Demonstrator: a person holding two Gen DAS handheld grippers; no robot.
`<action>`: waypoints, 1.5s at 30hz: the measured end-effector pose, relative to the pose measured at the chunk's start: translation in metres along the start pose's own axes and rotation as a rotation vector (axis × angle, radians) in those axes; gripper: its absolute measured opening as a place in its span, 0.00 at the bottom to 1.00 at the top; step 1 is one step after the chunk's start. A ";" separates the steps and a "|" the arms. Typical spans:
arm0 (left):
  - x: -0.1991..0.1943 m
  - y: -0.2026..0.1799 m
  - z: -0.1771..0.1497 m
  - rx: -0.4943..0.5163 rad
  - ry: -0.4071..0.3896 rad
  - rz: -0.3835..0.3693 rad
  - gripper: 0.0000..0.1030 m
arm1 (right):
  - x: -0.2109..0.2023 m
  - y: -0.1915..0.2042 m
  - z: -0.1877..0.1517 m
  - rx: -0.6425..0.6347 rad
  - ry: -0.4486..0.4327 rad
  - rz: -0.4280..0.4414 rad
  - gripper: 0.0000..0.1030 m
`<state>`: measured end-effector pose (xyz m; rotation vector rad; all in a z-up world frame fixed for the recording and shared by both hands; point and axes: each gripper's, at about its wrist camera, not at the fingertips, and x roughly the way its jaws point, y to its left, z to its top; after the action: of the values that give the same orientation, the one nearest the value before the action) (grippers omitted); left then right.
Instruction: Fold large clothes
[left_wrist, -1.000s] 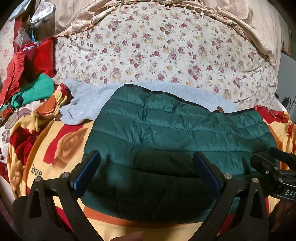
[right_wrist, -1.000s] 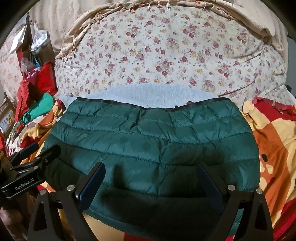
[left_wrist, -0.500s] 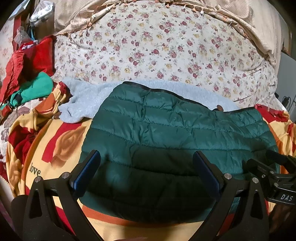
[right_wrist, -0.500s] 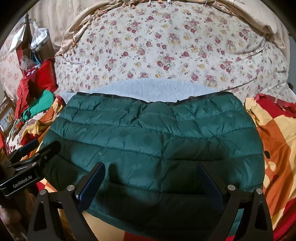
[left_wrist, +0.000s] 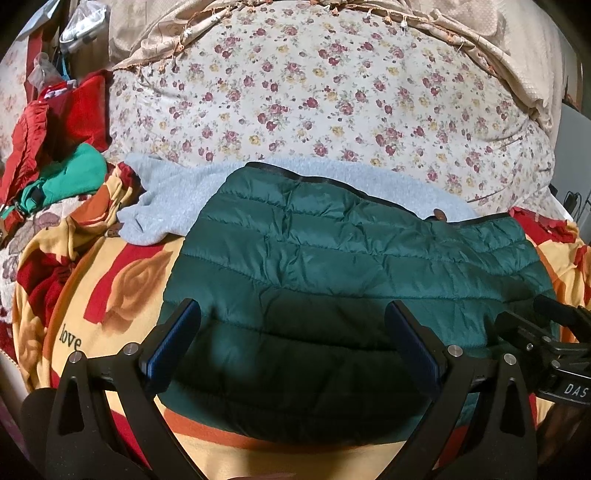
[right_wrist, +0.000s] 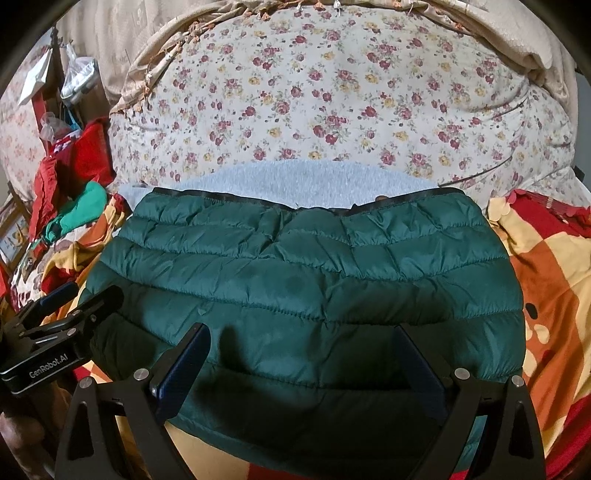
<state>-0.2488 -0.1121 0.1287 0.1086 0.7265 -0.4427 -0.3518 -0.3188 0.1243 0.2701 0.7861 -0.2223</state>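
Left tongs (left_wrist: 291, 343) spread wide, nothing between blue pads. Right tongs (right_wrist: 301, 363) likewise apart, gripping nothing. Straight ahead of both: dark green quilted puffer jacket (left_wrist: 354, 295), glossy, stitched in horizontal channels, folded into broad rectangle, black-trimmed edge farthest away. Beyond it, pale grey fleecy garment (left_wrist: 177, 195) peeking out. Underneath, plush yellow-red blanket (left_wrist: 122, 291) on bed; behind, floral quilt (right_wrist: 332, 92), bulging.

We note a bed w/ floral quilt (left_wrist: 332, 96) at rear, beige fringed cover (right_wrist: 509, 40) above. Yellow-red blanket (left_wrist: 122, 280) in foreground. Red/green clothes pile (right_wrist: 74, 177) at left. Dim, warm lighting.
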 end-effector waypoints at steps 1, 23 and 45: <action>0.001 0.000 0.000 -0.001 0.001 -0.001 0.97 | 0.000 0.000 0.000 0.000 0.000 0.001 0.95; -0.002 -0.010 -0.003 0.022 0.005 -0.001 0.97 | -0.001 -0.015 -0.001 0.027 -0.001 -0.006 0.95; -0.001 -0.013 -0.003 0.023 0.007 -0.004 0.97 | 0.000 -0.016 -0.001 0.026 0.003 -0.007 0.95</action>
<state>-0.2565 -0.1230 0.1278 0.1301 0.7293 -0.4551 -0.3567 -0.3336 0.1210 0.2921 0.7878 -0.2383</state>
